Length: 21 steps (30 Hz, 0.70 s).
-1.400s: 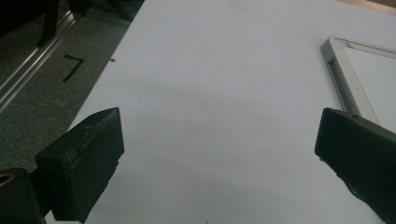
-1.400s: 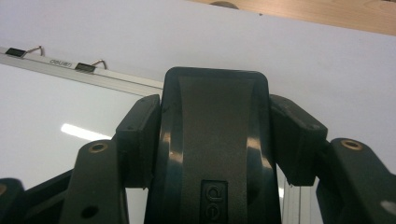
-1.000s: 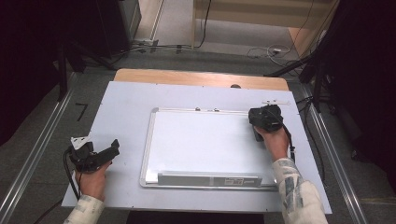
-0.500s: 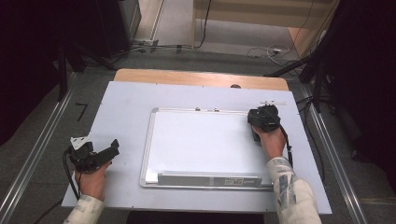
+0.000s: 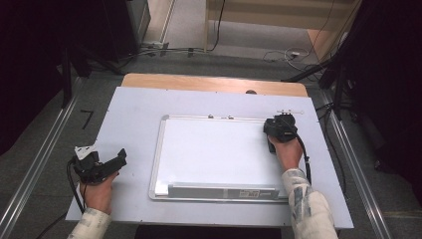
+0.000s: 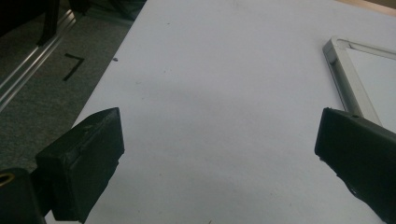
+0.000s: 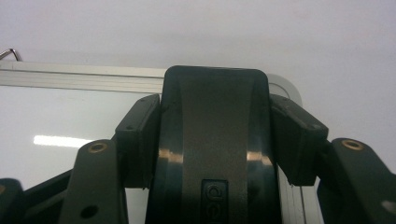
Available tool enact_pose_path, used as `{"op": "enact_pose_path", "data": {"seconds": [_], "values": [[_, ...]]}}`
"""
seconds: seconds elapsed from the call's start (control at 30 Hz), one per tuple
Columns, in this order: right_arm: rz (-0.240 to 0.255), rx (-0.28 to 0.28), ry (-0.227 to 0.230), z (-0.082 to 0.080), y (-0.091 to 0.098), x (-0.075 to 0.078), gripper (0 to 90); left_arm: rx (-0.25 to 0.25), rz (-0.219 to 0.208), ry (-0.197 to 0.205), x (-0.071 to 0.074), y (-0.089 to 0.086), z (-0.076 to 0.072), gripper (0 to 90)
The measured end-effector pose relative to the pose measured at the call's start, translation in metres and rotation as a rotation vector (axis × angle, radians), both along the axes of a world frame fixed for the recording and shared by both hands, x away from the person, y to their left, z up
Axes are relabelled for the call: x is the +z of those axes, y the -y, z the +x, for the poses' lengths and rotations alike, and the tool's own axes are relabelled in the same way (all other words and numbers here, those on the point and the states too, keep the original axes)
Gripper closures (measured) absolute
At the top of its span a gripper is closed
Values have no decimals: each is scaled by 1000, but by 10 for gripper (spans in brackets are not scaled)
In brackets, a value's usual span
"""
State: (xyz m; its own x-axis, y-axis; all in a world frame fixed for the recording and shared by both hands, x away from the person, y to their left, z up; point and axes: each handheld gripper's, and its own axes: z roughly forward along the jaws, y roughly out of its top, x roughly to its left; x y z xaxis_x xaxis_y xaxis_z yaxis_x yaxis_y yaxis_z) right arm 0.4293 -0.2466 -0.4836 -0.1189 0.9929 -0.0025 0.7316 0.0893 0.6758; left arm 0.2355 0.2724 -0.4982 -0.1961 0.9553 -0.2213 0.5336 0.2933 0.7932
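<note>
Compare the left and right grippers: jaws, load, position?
The left gripper has jaws wide apart and empty; the right gripper has a dark eraser between its jaws, which have just been opening. Left sits beside the whiteboard, right over its far right corner. Both are hand-held.

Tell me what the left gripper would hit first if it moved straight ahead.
Probably only the table: the left gripper, jaws open, points across its bare top, and the whiteboard frame lies off to the side of that line. Depth is unclear.
</note>
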Motion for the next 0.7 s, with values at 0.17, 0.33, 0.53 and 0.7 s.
{"op": "enact_pose_path", "data": {"seconds": [0.17, 0.33, 0.53, 0.7], "values": [[21, 9, -13, -1, 5, 0, 310, 1, 1, -2, 0, 0, 0, 14], [21, 25, 18, -6, 6, 3, 313, 3, 2, -1, 0, 0, 0, 14], [27, 42, 47, -12, 10, 5, 309, 2, 2, -2, 0, 0, 0, 14], [51, 61, 87, -20, 13, 11, 308, 2, 2, -2, 0, 0, 0, 14]]}}
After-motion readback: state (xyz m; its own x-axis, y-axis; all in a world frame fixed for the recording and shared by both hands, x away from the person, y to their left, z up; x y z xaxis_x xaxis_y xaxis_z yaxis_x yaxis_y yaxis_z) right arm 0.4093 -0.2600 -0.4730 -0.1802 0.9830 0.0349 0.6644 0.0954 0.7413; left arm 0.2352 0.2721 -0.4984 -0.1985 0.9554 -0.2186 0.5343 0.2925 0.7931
